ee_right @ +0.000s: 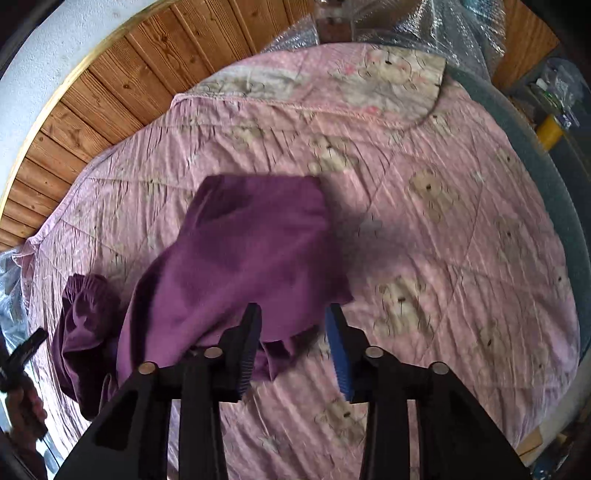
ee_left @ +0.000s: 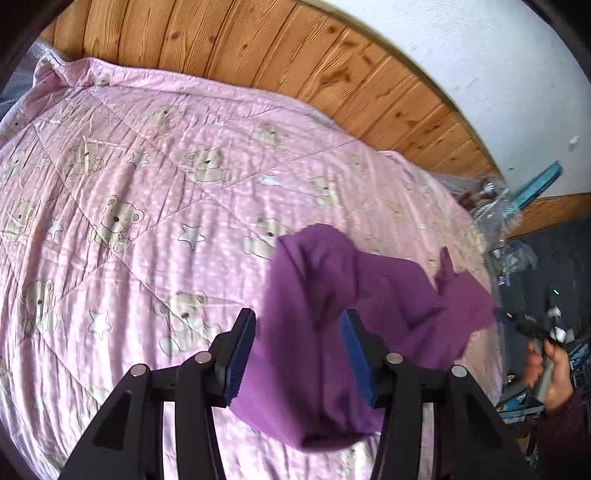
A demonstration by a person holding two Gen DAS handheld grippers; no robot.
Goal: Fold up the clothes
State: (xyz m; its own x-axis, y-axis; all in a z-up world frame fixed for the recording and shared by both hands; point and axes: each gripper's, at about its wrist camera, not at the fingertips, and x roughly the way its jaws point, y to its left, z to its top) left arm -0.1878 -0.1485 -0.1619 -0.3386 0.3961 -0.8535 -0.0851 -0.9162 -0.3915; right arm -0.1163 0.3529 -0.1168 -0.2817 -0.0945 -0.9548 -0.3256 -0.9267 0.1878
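Garment: a purple soft-knit garment (ee_left: 332, 325) is seen bunched and draped, lifted partly above a pink quilted bedspread printed with bears and stars (ee_left: 129, 184); in the right wrist view the purple cloth (ee_right: 236, 258) spreads from the centre toward 8 o'clock.
Left gripper: the left gripper (ee_left: 299, 354) is seen with its jaws spread wide; cloth hangs through the gap, and whether any pad actually presses it cannot be told.
Right gripper: the right gripper (ee_right: 293, 347) is likewise held apart, a fold of the garment lying between the blue pads (ee_right: 341, 354) without being visibly pinched.
Surroundings: a wooden plank wall panel (ee_left: 295, 55) runs along the far edge at 12 o'clock; clear plastic wrapping (ee_right: 424, 26) is bunched at 1 o'clock.
Risk, slip: with both sets of jaws unclosed, the cloth is judged likely to slide out if either tool is raised.
Risk, bad fold: the garment is crumpled and its edges hidden, so a crooked fold is likely unless it is first laid flat.
Risk, snag: the quilt beneath could be caught with the garment if the jaws are closed low.
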